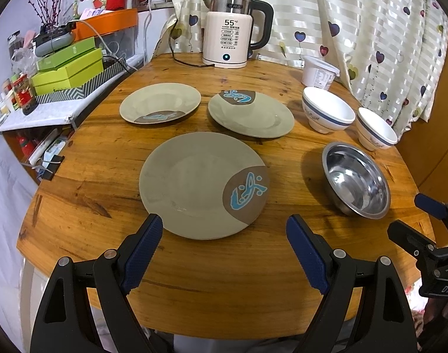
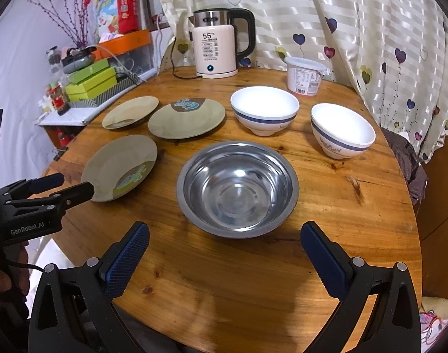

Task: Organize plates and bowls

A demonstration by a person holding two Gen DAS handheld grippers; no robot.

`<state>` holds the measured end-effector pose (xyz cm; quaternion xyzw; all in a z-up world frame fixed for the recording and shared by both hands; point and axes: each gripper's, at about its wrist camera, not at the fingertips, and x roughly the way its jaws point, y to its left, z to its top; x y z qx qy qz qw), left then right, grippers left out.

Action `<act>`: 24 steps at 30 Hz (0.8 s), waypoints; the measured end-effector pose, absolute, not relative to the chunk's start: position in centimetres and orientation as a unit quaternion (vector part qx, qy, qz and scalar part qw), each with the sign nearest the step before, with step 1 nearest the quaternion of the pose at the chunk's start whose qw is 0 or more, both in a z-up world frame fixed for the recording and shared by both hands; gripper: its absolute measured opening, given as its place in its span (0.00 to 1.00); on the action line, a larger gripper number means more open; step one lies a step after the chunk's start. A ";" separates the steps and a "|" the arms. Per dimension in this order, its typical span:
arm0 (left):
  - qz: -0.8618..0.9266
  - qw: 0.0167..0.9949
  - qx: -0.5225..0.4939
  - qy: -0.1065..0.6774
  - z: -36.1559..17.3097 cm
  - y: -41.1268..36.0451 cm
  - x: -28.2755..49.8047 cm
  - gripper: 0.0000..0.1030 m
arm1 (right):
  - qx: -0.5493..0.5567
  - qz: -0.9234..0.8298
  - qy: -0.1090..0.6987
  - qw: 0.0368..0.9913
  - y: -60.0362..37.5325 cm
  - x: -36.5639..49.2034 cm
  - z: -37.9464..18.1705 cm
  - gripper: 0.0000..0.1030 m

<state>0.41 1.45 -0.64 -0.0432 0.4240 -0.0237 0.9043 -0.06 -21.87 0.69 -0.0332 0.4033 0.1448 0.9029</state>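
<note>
Near the surface's (image 1: 194,279) front edge, both grippers, left gripper (image 1: 224,229) and right gripper (image 2: 225,235), hover with jaws wide apart, empty; nearest plate (image 1: 194,182) and steel bowl (image 2: 237,188) lie just beyond.

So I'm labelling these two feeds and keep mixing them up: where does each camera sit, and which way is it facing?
Left wrist: rides the left hand-held gripper, open, facing the nearest plate; the right hand-held gripper shows at its right edge.
Right wrist: rides the right hand-held gripper, open, facing the steel bowl; the left one intrudes at its left edge.
Shared: the wooden table, three plates, steel bowl, two white bowls, kettle.
</note>
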 end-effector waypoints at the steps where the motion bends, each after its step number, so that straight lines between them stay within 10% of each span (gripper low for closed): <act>1: -0.024 0.904 -0.043 0.424 -0.6 1.4 0.4 0.84 | -0.033 0.143 0.404 0.903 -21.9 -0.1 0.7 1.00; 24: -0.025 0.905 -0.042 0.423 -0.8 1.3 0.3 0.84 | -0.035 0.136 0.408 0.902 -22.0 0.2 0.6 1.00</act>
